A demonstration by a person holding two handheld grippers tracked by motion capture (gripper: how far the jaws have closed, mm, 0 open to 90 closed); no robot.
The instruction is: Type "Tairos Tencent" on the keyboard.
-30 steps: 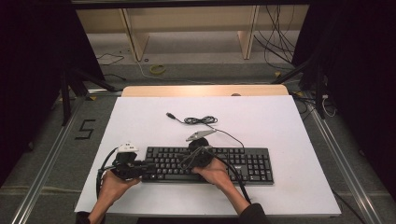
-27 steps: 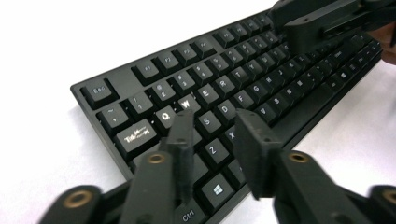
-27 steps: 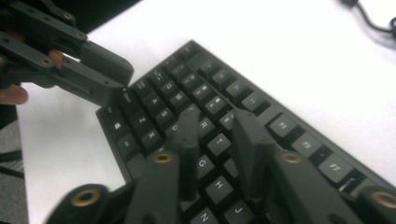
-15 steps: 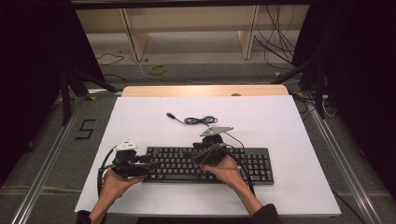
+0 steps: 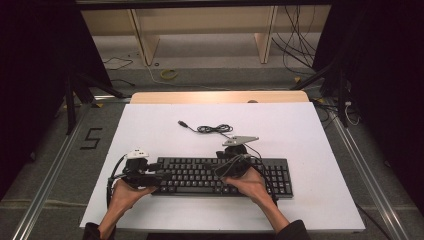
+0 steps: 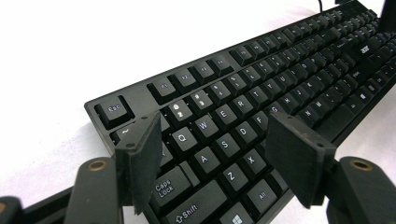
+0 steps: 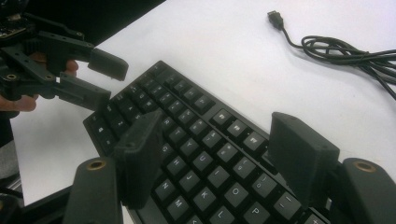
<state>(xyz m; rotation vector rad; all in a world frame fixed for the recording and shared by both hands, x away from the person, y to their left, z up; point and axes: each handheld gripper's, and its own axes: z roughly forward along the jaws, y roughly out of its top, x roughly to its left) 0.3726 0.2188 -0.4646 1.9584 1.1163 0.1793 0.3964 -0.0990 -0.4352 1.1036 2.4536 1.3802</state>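
The black keyboard (image 5: 222, 176) lies flat on the white table (image 5: 320, 150), near its front edge, cable (image 5: 215, 129) coiled behind it. The left gripper (image 6: 215, 158) and right gripper (image 7: 219, 154) have just been opening and hang wide over the keys, holding nothing. It looks rigid and fairly light, best taken by its end edges; its underside and right end are hard to see.

You have a white rectangular tabletop (image 5: 150, 130) with a pale wooden strip (image 5: 200, 97) along its far edge. A black full-size keyboard (image 5: 200, 176) lies flat near you; its coiled black cable (image 5: 215, 129) lies just beyond, USB plug (image 5: 183, 123) resting on the white.
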